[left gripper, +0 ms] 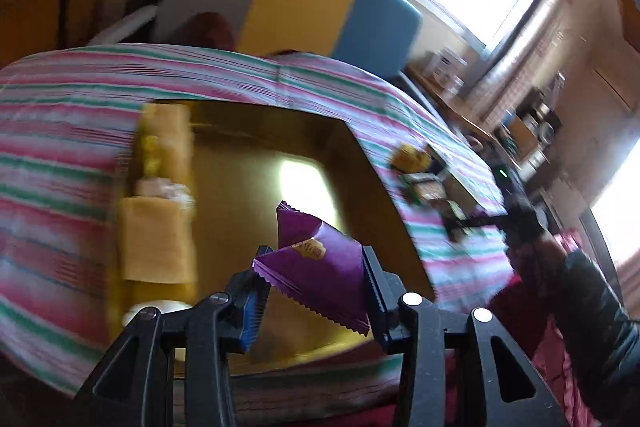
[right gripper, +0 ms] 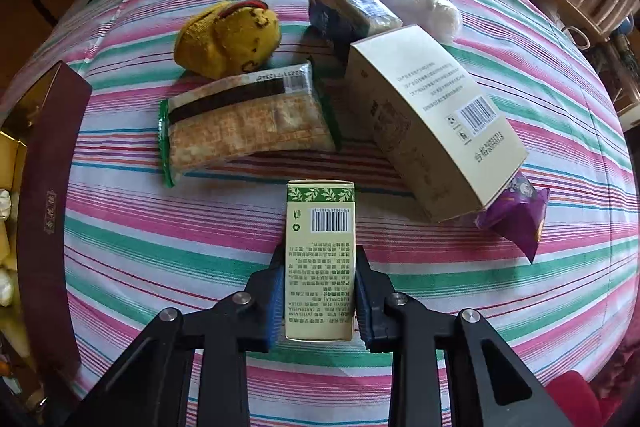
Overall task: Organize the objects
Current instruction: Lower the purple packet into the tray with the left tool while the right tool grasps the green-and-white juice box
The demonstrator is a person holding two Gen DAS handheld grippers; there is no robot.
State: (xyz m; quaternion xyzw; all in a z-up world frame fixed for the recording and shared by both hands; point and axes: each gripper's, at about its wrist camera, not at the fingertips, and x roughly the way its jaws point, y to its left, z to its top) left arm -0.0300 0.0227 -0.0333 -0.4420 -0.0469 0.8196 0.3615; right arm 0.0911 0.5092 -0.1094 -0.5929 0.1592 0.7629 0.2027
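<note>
My left gripper (left gripper: 316, 277) is shut on a purple snack packet (left gripper: 320, 263) and holds it over an open gold-lined box (left gripper: 248, 163) on the striped cloth. Yellow packs (left gripper: 158, 239) lie along the box's left side. My right gripper (right gripper: 320, 287) is shut on a small cream carton with a green leaf band (right gripper: 320, 259), just above the striped table. Beyond it lie a cracker pack (right gripper: 248, 123), a large cream box (right gripper: 436, 119), a yellow plush purse (right gripper: 228, 41), a blue tissue pack (right gripper: 348, 5), a white fluffy item (right gripper: 424, 7) and another purple packet (right gripper: 516, 219).
The maroon box wall (right gripper: 50, 187) stands at the left edge of the right wrist view. In the left wrist view the right hand-held gripper (left gripper: 516, 219) shows at the far right over the table's items. Chairs and shelves stand behind the table.
</note>
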